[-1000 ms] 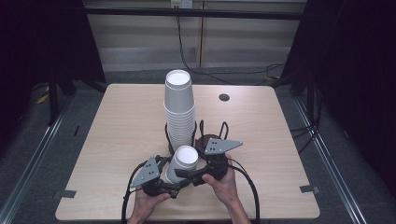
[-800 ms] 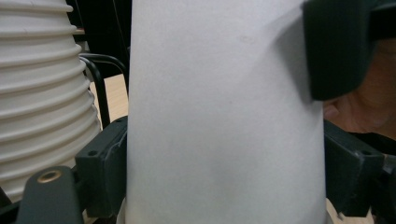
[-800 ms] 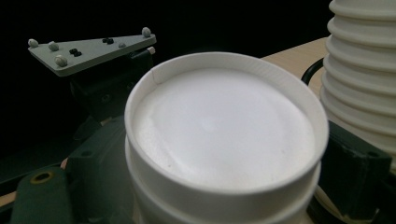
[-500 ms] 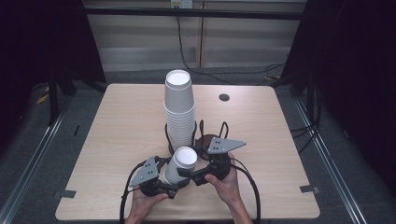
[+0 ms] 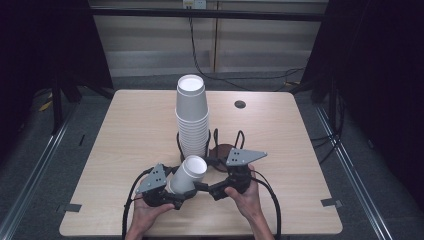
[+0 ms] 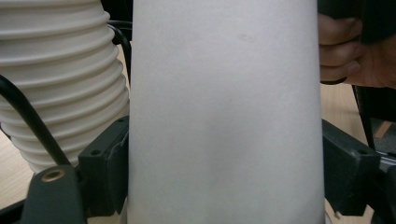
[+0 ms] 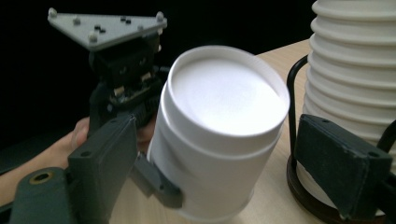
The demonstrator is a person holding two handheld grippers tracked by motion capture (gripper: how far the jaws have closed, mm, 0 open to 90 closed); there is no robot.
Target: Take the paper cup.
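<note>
While the left gripper (image 5: pixel 172 192) pinches it, the plain white paper cup (image 5: pixel 187 174) tilts, open mouth showing.

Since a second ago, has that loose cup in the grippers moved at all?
No. The loose cup sits in the same spot in front of the tall stack in its wire holder, leaning the same way, clamped by the left gripper.

Left gripper (image 6: pixel 224 186): jaws clamp white paper cup (image 6: pixel 224 112) on both sides. Ribbed cup stack (image 6: pixel 60 79) just left of it. Other hand (image 6: pixel 355 56) upper right.
</note>
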